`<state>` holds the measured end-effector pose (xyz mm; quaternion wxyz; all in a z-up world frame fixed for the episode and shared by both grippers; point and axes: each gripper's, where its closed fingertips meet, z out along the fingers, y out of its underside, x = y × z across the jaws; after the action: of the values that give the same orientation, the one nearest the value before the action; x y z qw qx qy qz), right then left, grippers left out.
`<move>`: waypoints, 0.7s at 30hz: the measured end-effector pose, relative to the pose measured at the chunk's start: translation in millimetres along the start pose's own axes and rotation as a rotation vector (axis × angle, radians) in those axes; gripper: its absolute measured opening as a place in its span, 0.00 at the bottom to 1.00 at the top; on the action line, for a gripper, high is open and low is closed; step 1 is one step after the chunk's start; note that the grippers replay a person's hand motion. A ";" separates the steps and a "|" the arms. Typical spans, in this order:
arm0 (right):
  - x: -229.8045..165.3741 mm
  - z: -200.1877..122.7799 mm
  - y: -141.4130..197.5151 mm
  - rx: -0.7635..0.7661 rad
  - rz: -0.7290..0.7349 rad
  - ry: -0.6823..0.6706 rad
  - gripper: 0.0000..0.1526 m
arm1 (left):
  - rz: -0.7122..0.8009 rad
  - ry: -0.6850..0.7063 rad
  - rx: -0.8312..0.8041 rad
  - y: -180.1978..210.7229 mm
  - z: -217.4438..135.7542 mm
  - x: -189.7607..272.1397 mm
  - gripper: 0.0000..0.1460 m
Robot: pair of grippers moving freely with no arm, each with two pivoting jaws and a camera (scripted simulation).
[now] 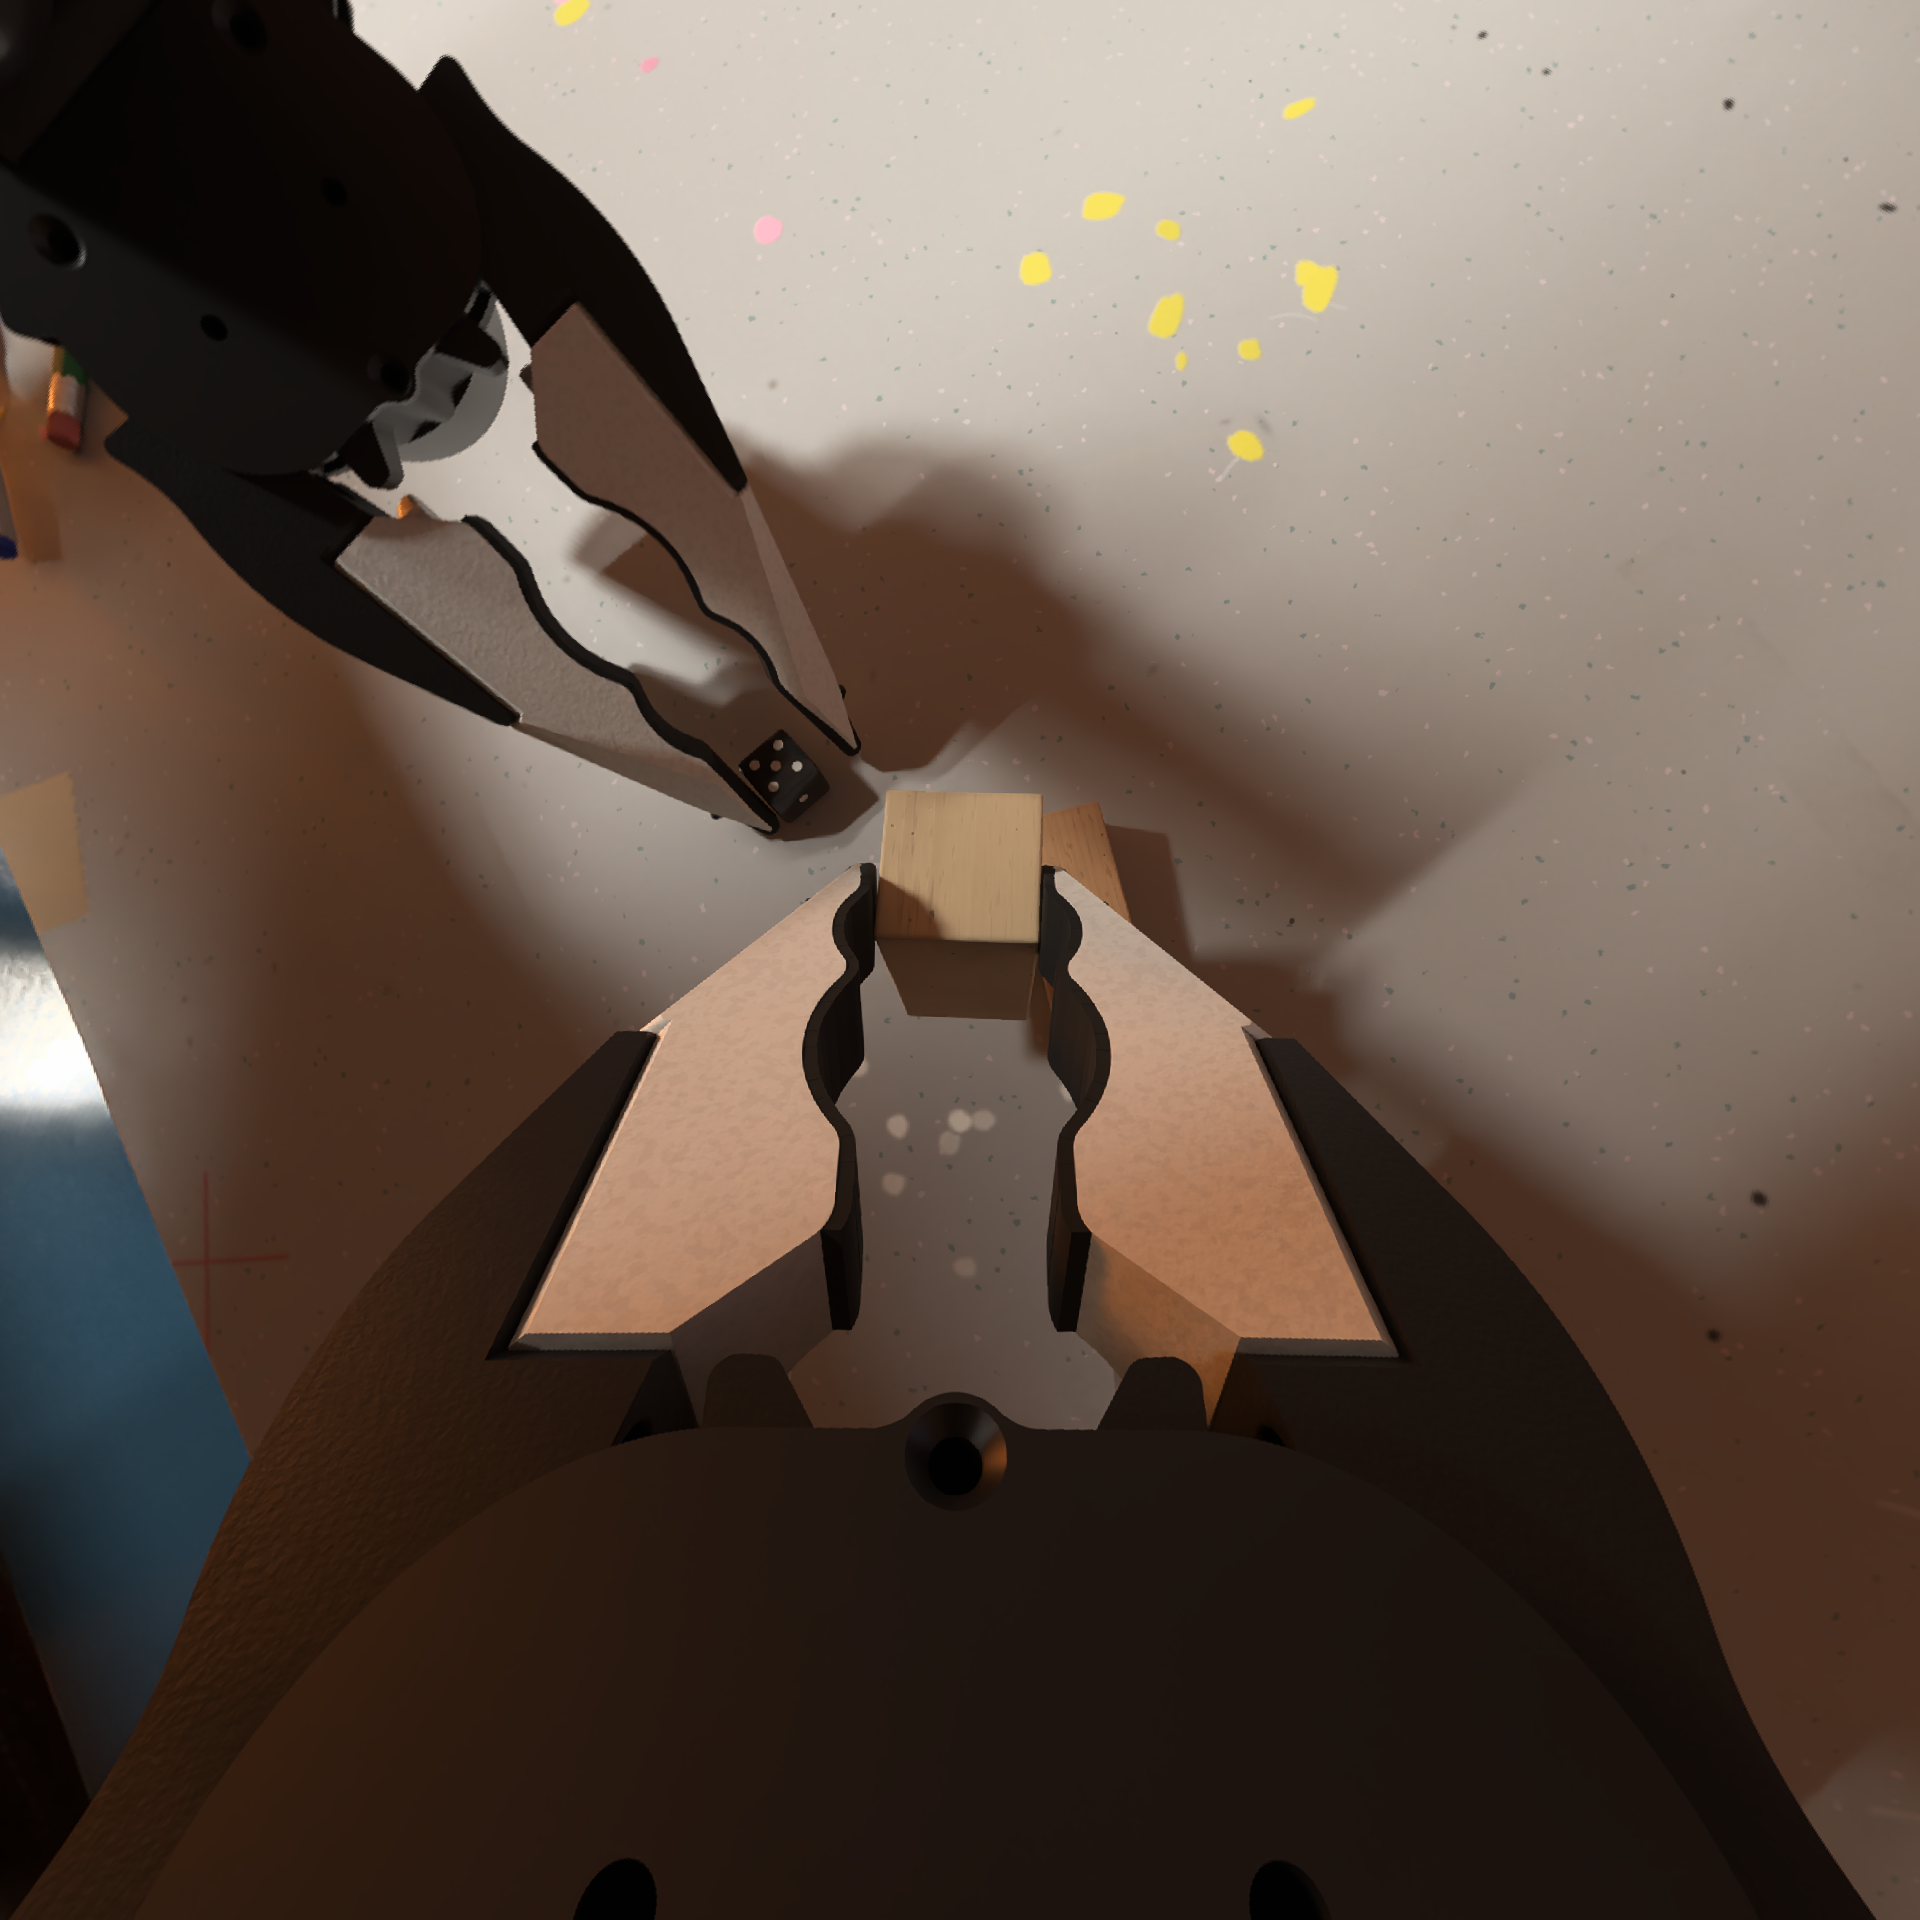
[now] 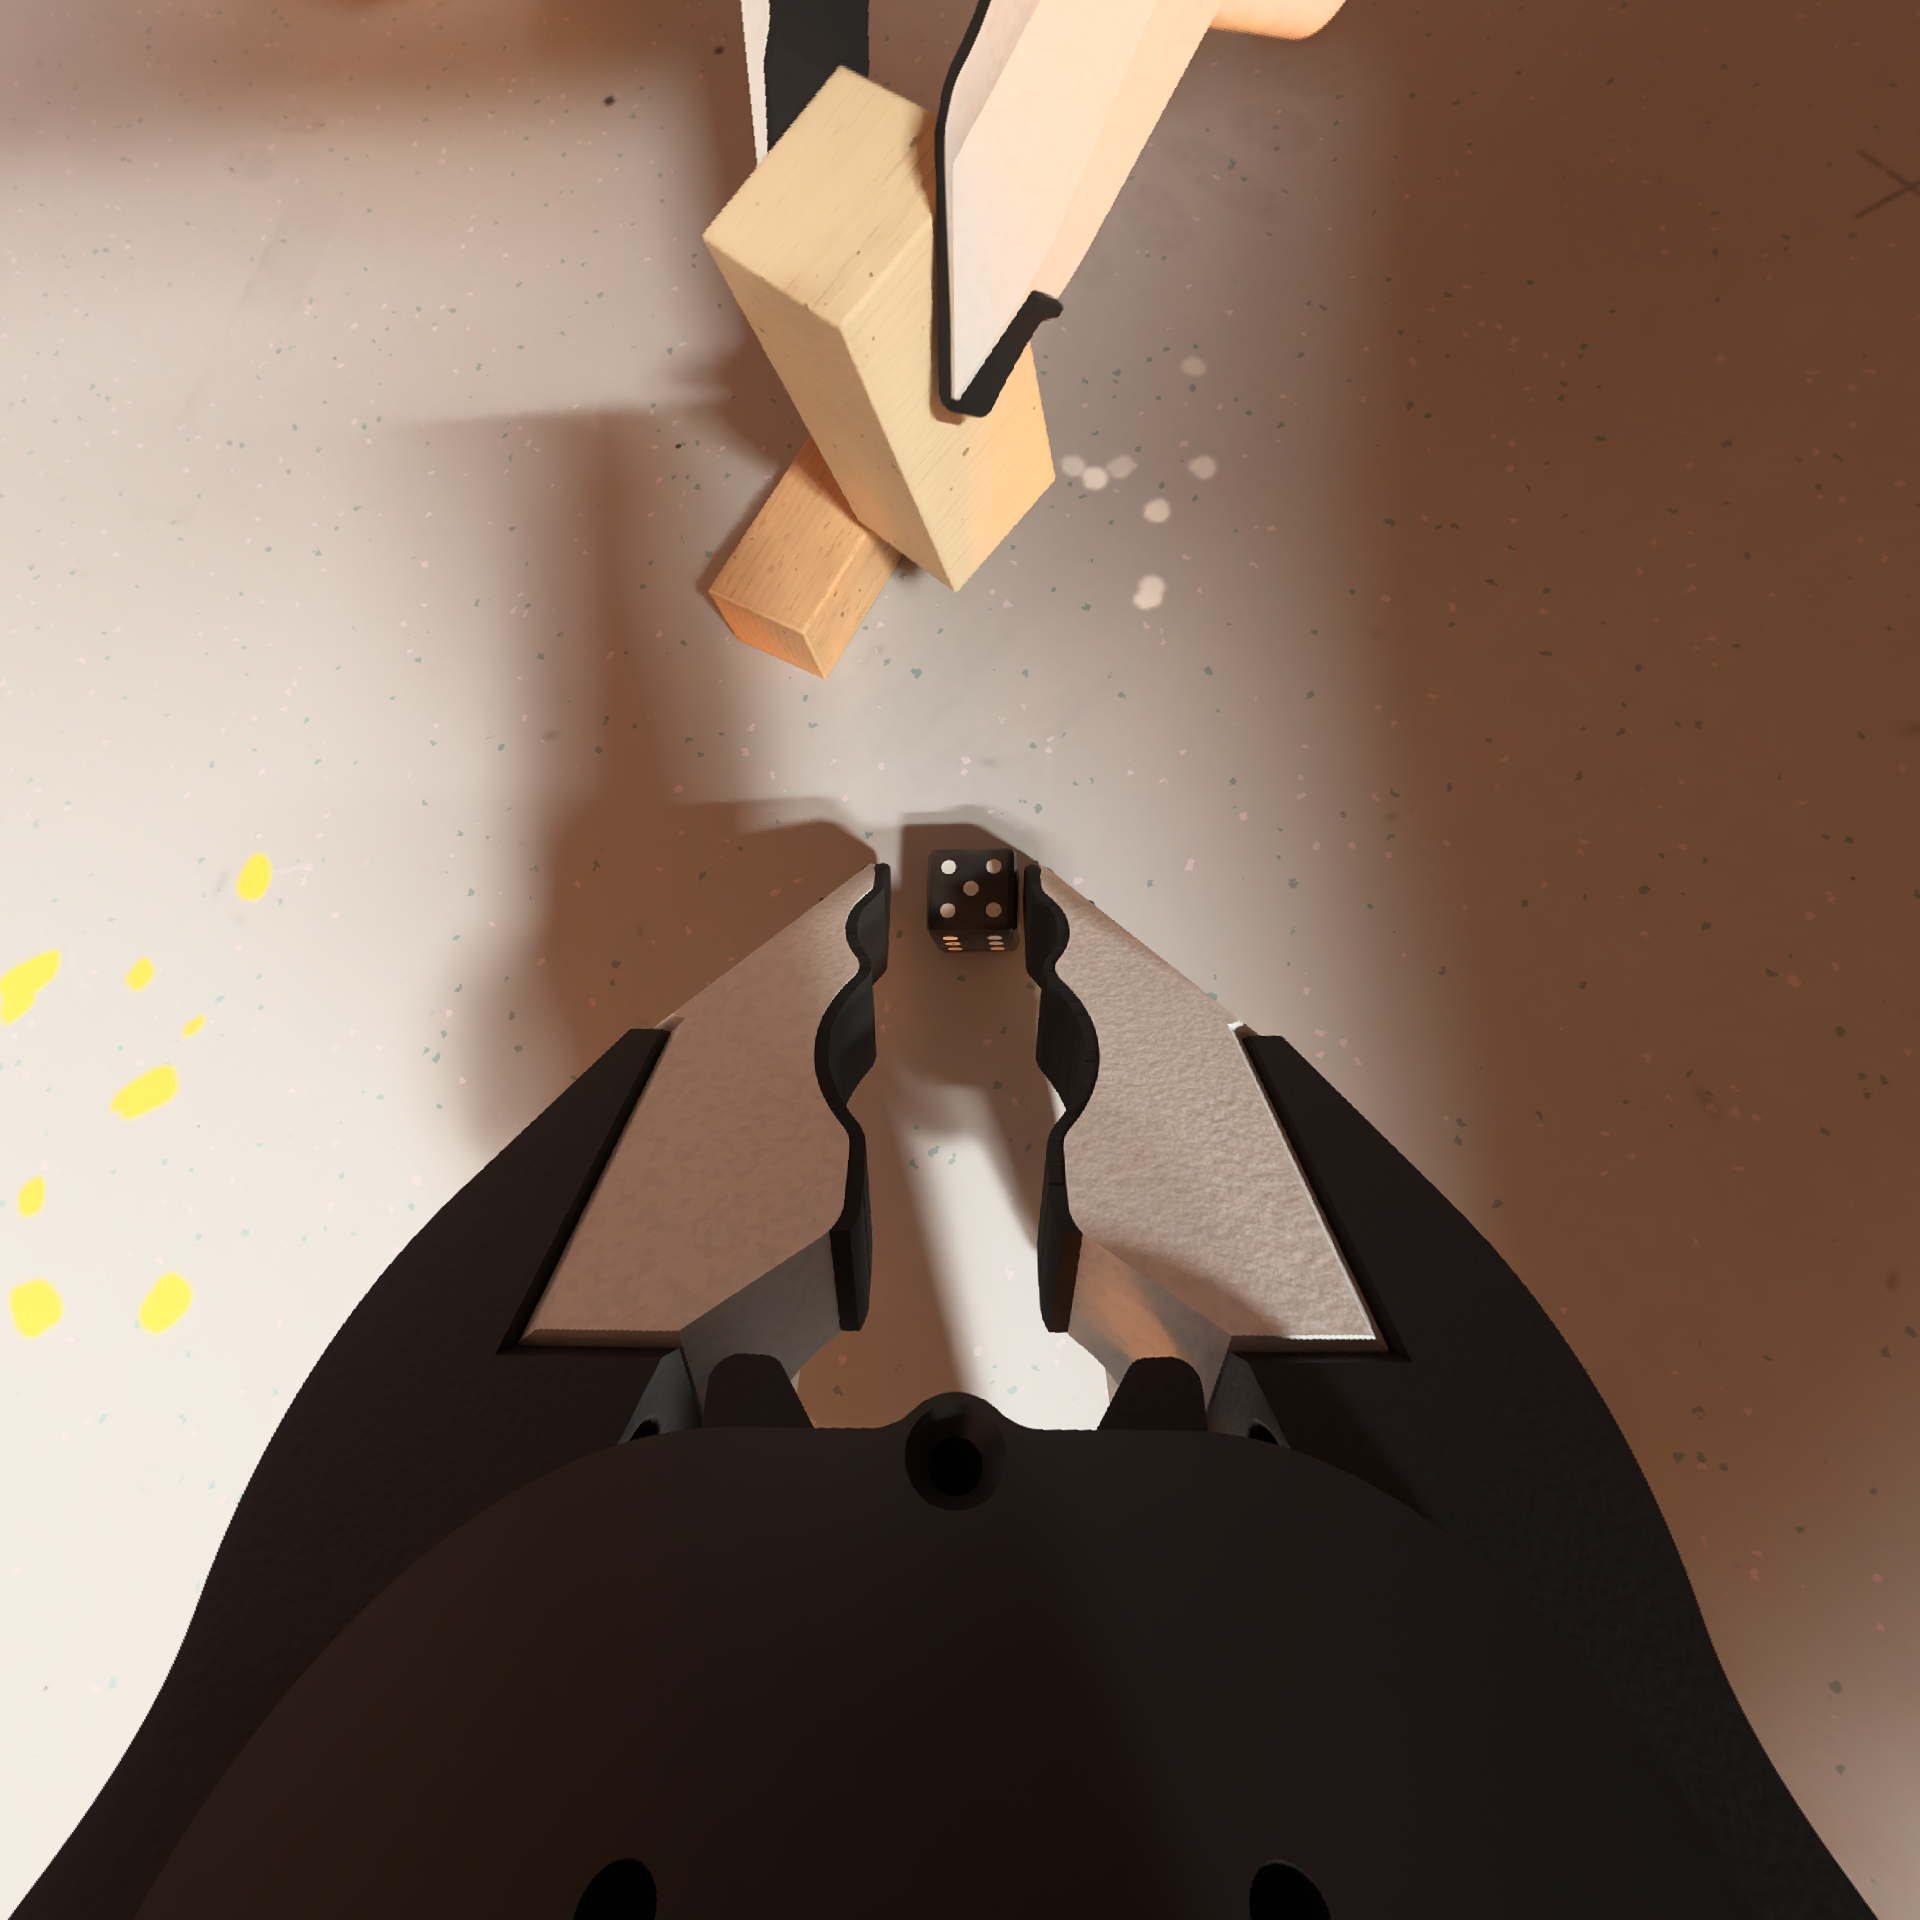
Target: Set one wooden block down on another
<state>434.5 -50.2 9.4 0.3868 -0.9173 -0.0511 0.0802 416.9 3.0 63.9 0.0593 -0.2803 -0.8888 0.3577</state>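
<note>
My left gripper is shut on a pale wooden block, gripping its two sides at the fingertips. A darker, orange-toned wooden block lies on the table just behind and under it. In the right wrist view the pale block crosses over the orange block, with one left finger on its side; I cannot tell whether the blocks touch. My right gripper is low on the table, open, its fingertips either side of a small black die. The right gripper and the die also show in the left wrist view.
The speckled white table has yellow paint spots and pink spots. A blue surface, a tan paper piece and markers lie at the left edge.
</note>
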 end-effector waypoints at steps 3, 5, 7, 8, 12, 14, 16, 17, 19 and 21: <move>0.3 -0.1 -0.1 0.004 0.006 -0.005 0.16 | 0.032 0.012 0.005 -0.7 1.4 -1.7 0.21; 0.4 -0.1 -0.1 0.005 0.004 -0.004 0.16 | 0.045 0.026 0.012 -0.4 1.2 -2.3 0.21; 0.7 -0.1 -0.1 0.011 0.001 -0.005 0.16 | 0.069 0.033 0.005 0.0 0.8 -3.4 0.21; 1.0 0.0 -0.1 0.014 -0.001 -0.005 0.15 | 0.085 0.034 0.001 -0.2 0.8 -4.0 0.21; 1.1 -0.1 -0.2 0.017 0.001 -0.008 0.15 | 0.141 0.037 0.034 -4.2 2.4 -5.4 0.21; 0.8 -0.1 -0.2 0.017 0.000 -0.010 0.16 | 0.143 0.033 0.045 -4.2 3.3 -5.8 0.21; 0.3 -0.1 -0.2 0.017 -0.001 -0.013 0.16 | 0.142 0.037 0.045 -2.4 3.1 -4.4 0.21; 0.0 -0.1 -0.1 0.016 -0.002 -0.014 0.17 | 0.143 0.040 0.047 -1.8 2.7 -3.2 0.21; -0.8 -0.3 0.1 0.014 -0.007 -0.017 0.17 | 0.153 0.044 0.046 -1.1 2.0 -0.9 0.21; -1.1 -0.3 0.1 0.019 -0.008 -0.020 0.17 | 0.174 0.042 0.048 -1.4 1.6 0.7 0.21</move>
<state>433.5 -50.7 9.7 0.3953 -0.9125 -0.0578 0.0883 415.3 1.6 63.6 0.0533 -0.3624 -0.8509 0.3766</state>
